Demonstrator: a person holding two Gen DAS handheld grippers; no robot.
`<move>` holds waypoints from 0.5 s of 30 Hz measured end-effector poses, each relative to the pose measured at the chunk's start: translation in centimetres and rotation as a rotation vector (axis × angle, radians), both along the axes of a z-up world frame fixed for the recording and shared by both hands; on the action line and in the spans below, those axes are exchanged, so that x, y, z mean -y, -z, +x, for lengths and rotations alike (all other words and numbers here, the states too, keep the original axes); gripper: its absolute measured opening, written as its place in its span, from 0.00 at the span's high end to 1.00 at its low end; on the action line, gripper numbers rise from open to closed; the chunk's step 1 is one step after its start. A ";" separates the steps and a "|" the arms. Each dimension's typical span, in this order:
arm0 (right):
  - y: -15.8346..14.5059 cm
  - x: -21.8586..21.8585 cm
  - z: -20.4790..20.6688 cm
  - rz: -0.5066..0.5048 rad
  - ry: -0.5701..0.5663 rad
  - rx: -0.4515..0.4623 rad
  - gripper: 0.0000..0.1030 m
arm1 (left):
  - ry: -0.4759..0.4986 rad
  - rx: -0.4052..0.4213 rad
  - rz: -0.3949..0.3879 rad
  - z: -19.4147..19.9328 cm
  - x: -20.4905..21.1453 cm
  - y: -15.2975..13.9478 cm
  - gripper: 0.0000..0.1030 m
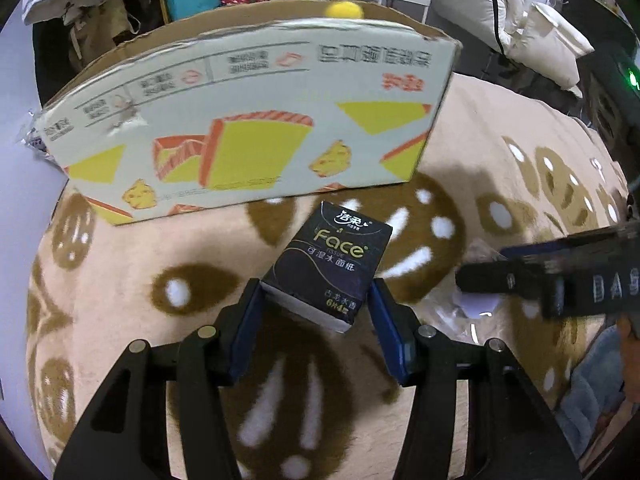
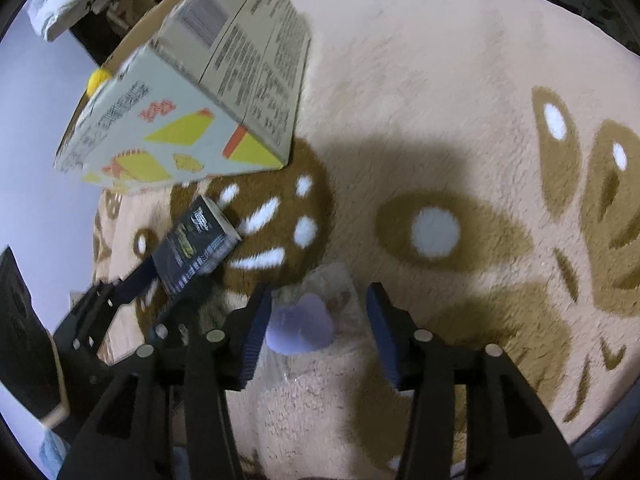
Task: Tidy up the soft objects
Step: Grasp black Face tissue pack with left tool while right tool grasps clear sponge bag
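The left gripper (image 1: 316, 300) sits nearest its camera, its blue pads pressed against both sides of a dark tissue pack (image 1: 326, 264) printed "Face", which it holds lifted off the blanket (image 1: 480, 152), just in front of the cardboard box (image 1: 248, 120). In the right wrist view the pack (image 2: 198, 244) tilts beside the box's near corner. The right gripper (image 2: 316, 328) hangs with its jaws apart; between them, on the blanket, lies a lilac soft object in a clear wrapper (image 2: 300, 330) (close to the left pad, though whether it touches cannot be told). The box, printed with yellow cheese wedges, stands on the beige, brown-patterned blanket, and a yellow ball (image 1: 344, 10) shows just over its far rim.
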State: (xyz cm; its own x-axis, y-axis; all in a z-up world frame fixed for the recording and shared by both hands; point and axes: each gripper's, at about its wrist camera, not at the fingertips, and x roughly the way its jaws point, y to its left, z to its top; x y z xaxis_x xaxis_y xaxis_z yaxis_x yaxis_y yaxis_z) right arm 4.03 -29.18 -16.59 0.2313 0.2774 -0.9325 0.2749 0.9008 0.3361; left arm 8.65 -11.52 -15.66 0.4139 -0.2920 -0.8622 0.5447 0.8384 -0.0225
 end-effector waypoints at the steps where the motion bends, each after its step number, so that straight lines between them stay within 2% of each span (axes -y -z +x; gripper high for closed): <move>1: 0.2 -0.5 0.1 -0.012 -0.028 -0.008 0.32 | 0.003 0.009 0.010 0.2 -0.1 0.0 0.49; 3: 0.5 -1.4 0.1 -0.054 -0.089 -0.022 0.31 | 0.000 0.023 0.029 0.6 -0.5 0.0 0.49; 7: 0.4 -3.2 0.2 -0.097 -0.156 -0.004 0.22 | -0.031 -0.012 0.000 1.3 -1.5 0.1 0.49; 15: 1.3 -6.5 0.9 -0.179 -0.196 -0.010 0.21 | -0.065 -0.025 -0.012 0.7 -2.9 -0.2 0.49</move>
State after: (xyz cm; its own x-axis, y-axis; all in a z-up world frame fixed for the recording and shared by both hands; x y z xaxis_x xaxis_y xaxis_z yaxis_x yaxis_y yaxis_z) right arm 4.97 -22.67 -17.86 0.1803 0.1459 -0.9727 0.0918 0.9821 0.1644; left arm 9.33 -8.63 -15.44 0.4105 -0.2752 -0.8693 0.4880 0.8717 -0.0455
